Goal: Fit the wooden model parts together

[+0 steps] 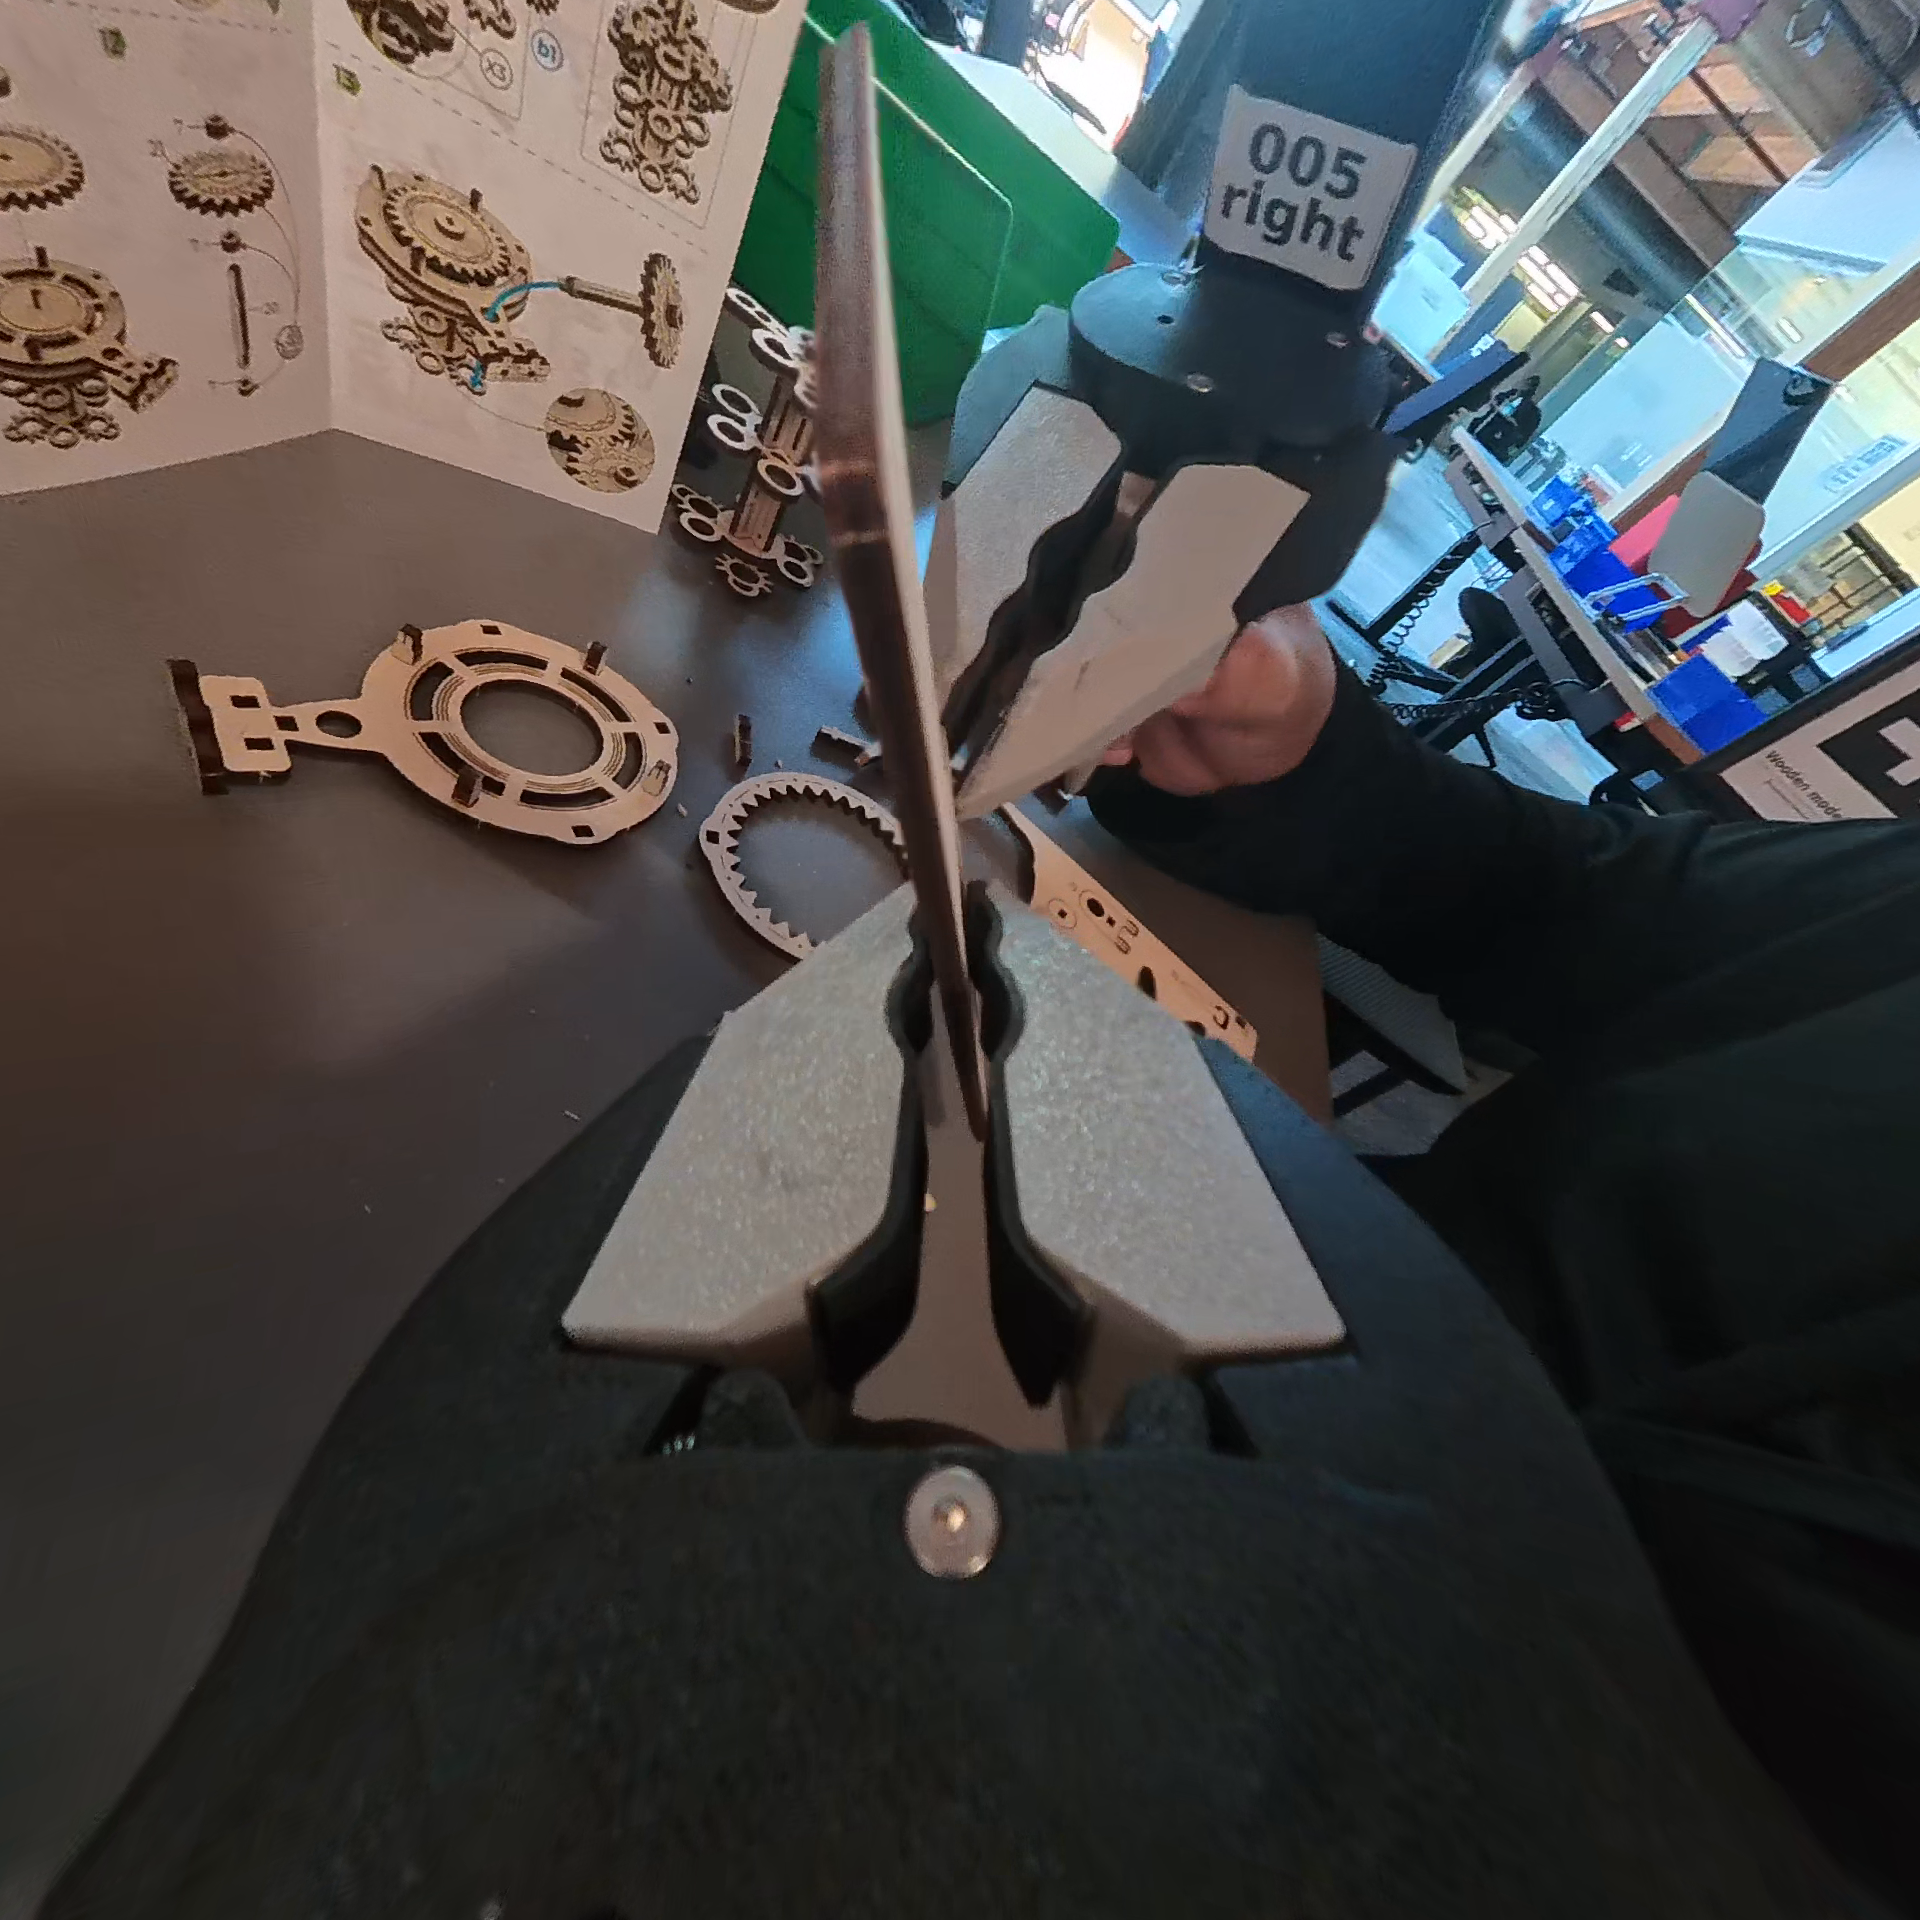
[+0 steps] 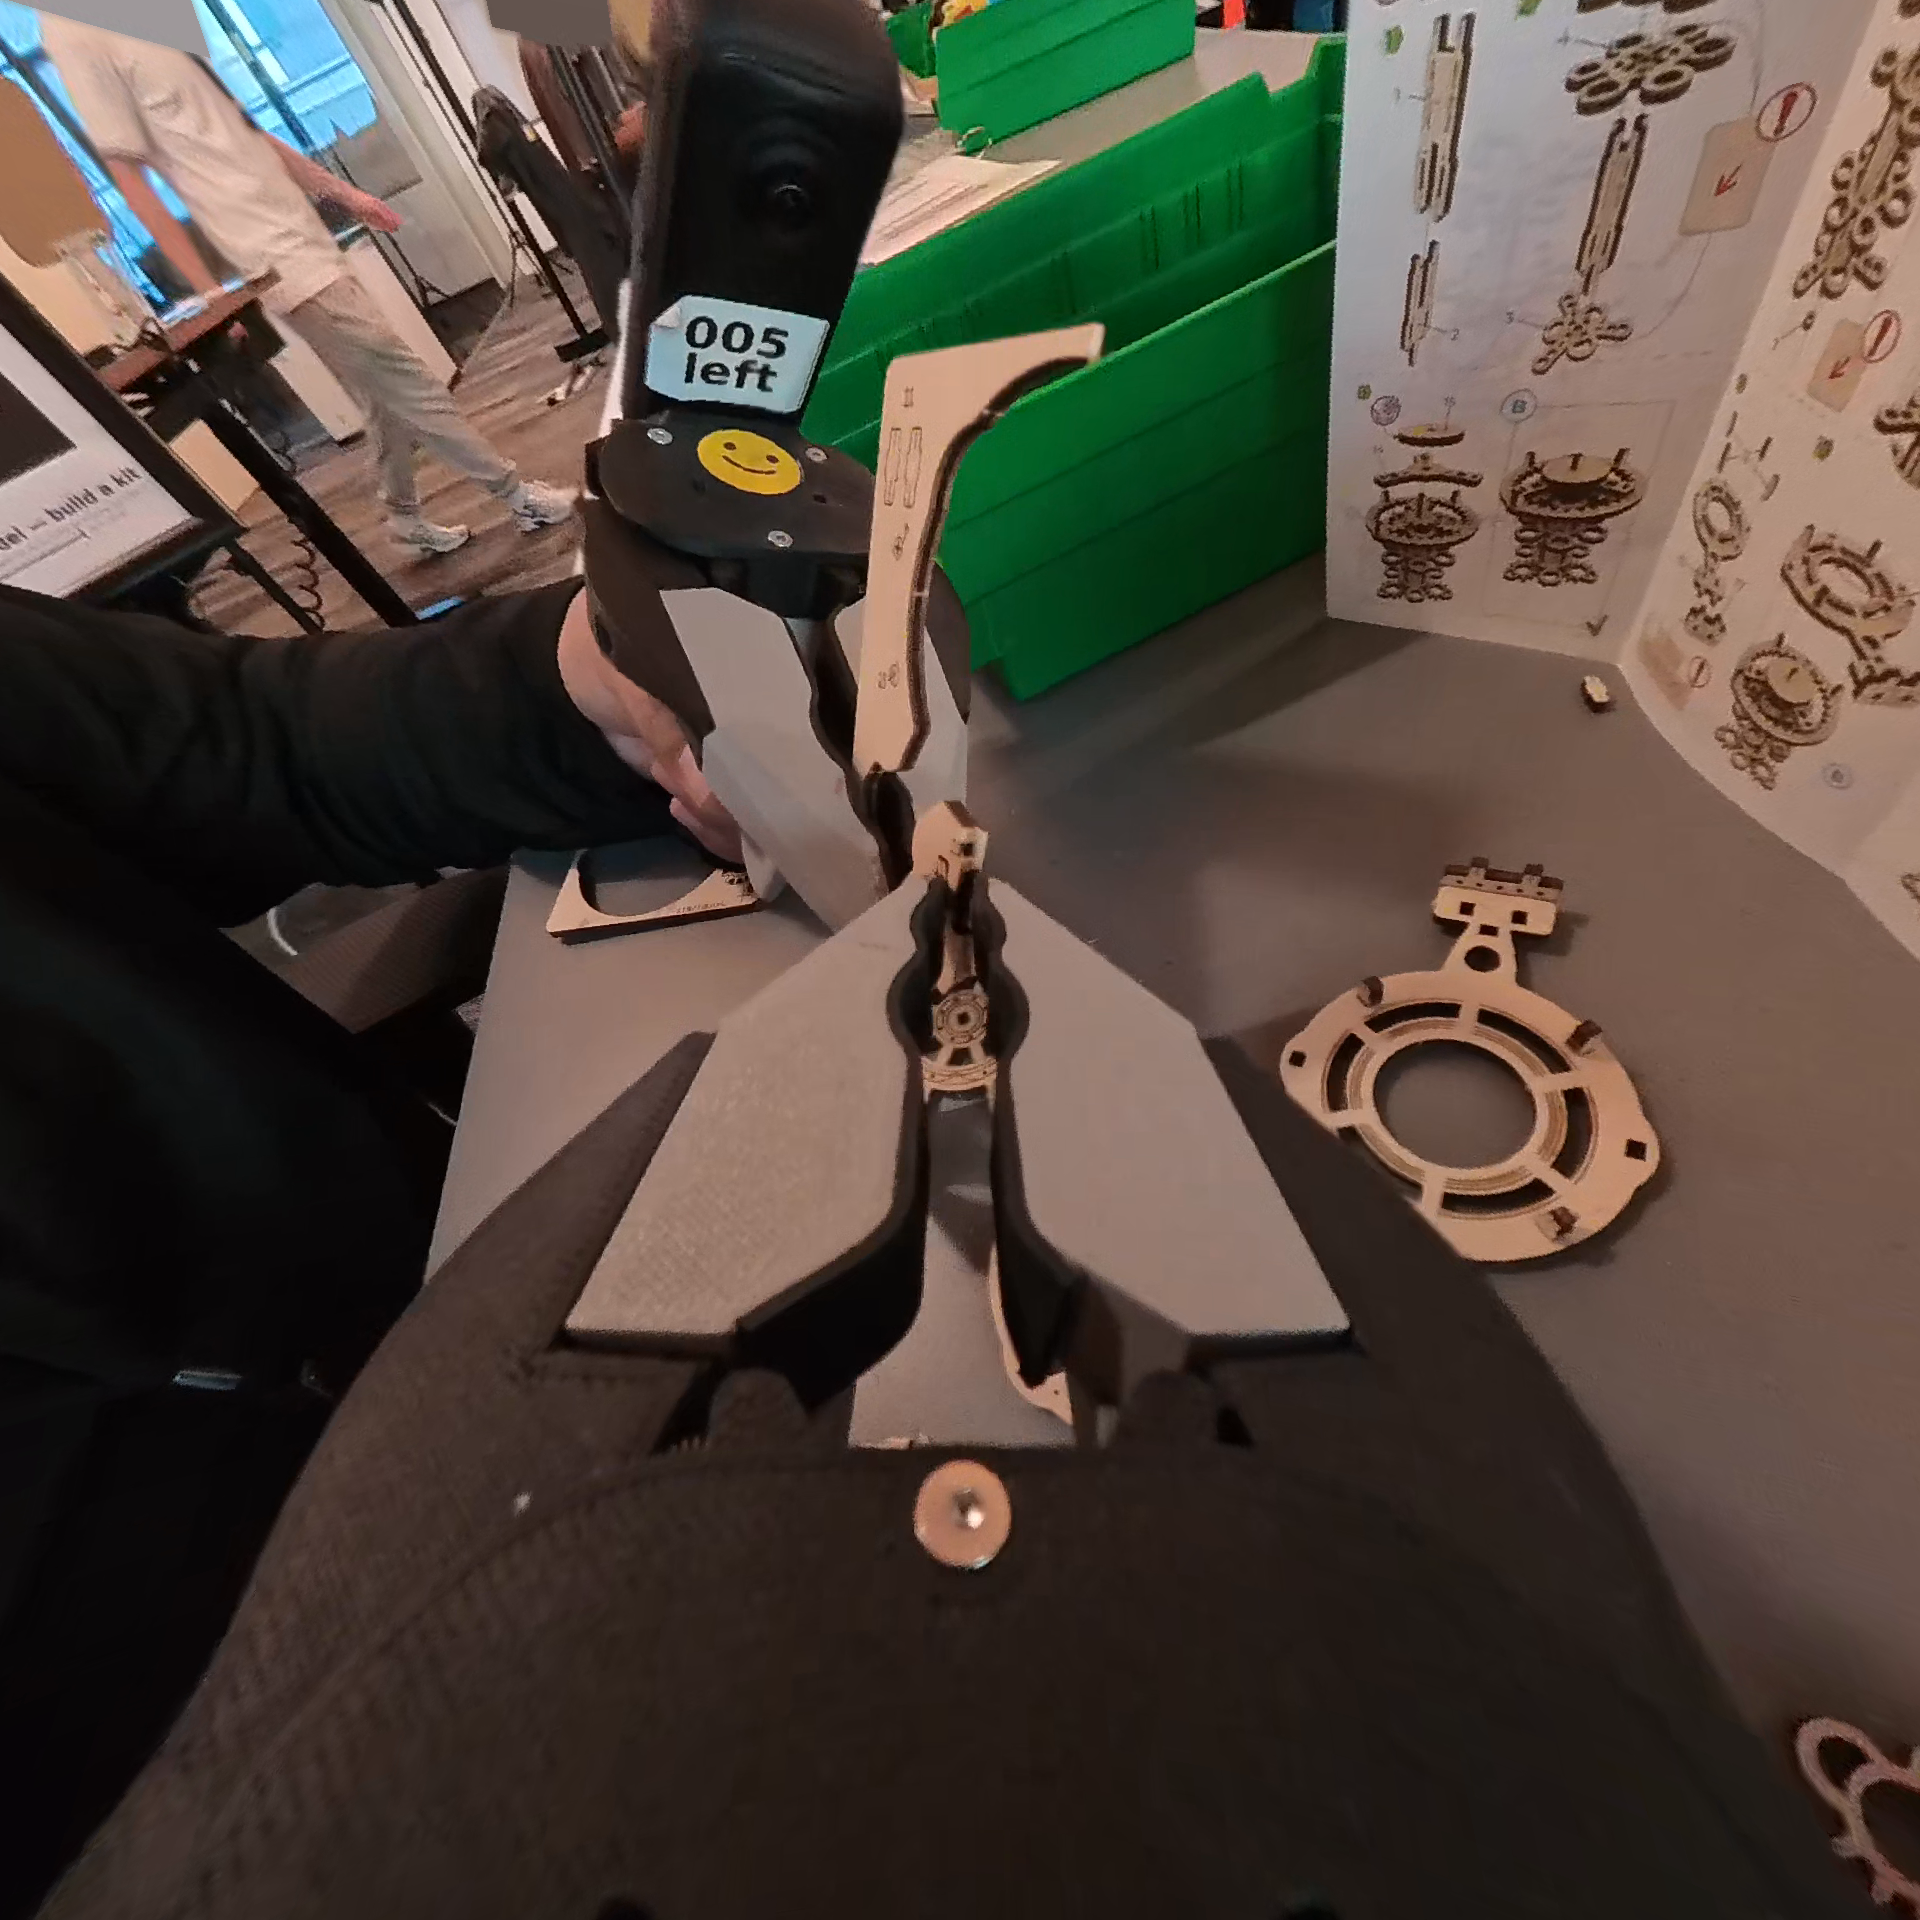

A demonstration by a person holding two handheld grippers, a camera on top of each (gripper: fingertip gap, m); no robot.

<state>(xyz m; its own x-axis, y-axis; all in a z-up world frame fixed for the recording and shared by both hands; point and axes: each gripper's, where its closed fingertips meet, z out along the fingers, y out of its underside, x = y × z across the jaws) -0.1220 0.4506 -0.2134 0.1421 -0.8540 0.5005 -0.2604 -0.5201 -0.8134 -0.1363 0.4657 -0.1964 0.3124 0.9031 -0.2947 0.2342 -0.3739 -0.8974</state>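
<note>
The left gripper point(image 1: 948, 914) was clamped tight on a thin wooden sheet point(image 1: 883, 582), holding it upright on edge above the grey table point(image 1: 312, 1039). From the other side the same sheet point(image 2: 914, 540) showed as a pale offcut with a long curved slot cut out of it, rising out of that gripper point(image 2: 883, 821), with a person's hand point(image 2: 634, 727) in a black sleeve behind it.

The right gripper point(image 2: 958, 904) was pinched shut on a small wooden part point(image 2: 956, 997) (a slim piece with a little ring pattern in its middle), whose square tip poked out past the fingertips, just beside the lower end of the sheet. Whether the two pieces were touching, I could not tell. In the left wrist view the right gripper point(image 1: 971, 795) came in from the far right and met the sheet's right face low down.

On the table lay a flat round wooden frame with a handle-like tab point(image 1: 447, 727), and near it, closer to the grippers, a toothed ring point(image 1: 800, 862) partly hidden by the sheet. A small upright assembly of looped pieces point(image 1: 758, 478) stood farther back beside the folded instruction sheet point(image 1: 416, 208). Green bins point(image 2: 1091, 416) sat at the far side.
</note>
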